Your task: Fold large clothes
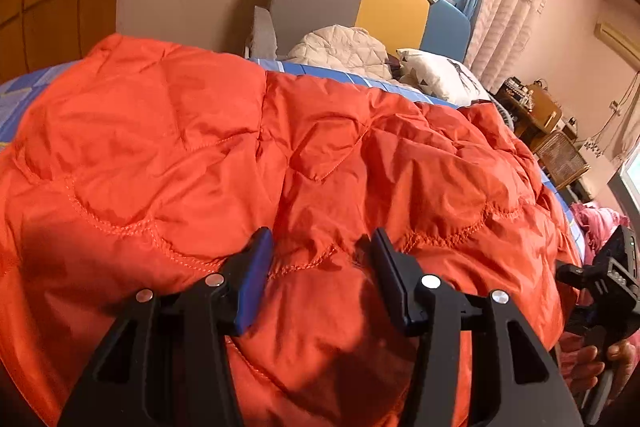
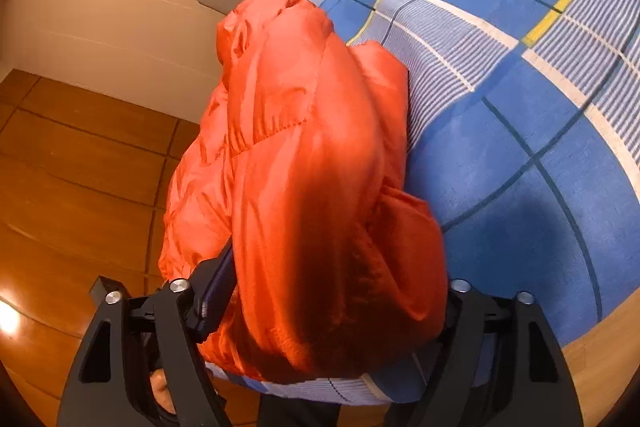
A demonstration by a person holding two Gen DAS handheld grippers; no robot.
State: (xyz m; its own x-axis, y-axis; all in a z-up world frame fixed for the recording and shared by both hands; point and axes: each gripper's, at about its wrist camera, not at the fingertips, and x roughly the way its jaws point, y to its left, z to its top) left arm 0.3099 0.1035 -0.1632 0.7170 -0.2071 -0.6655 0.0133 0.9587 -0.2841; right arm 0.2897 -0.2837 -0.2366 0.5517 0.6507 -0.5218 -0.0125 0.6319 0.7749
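Note:
An orange quilted puffer jacket (image 1: 256, 163) lies spread over the bed with the blue plaid sheet (image 2: 520, 87). My left gripper (image 1: 320, 267) is open, its jaws resting apart on the jacket's near part with nothing between them. In the right wrist view the jacket (image 2: 304, 167) bulges in a thick fold between my right gripper's (image 2: 332, 291) wide-spread jaws; the left finger (image 2: 216, 287) shows beside the fabric, the right finger is hidden under it. The right gripper also shows at the right edge of the left wrist view (image 1: 604, 287).
A beige quilt (image 1: 344, 51) and a white pillow (image 1: 440, 75) lie at the head of the bed by a grey, yellow and blue headboard (image 1: 360, 3). Wooden floor (image 2: 80, 167) lies left of the bed. A cluttered side table (image 1: 532, 107) and pink cloth (image 1: 596, 223) are to the right.

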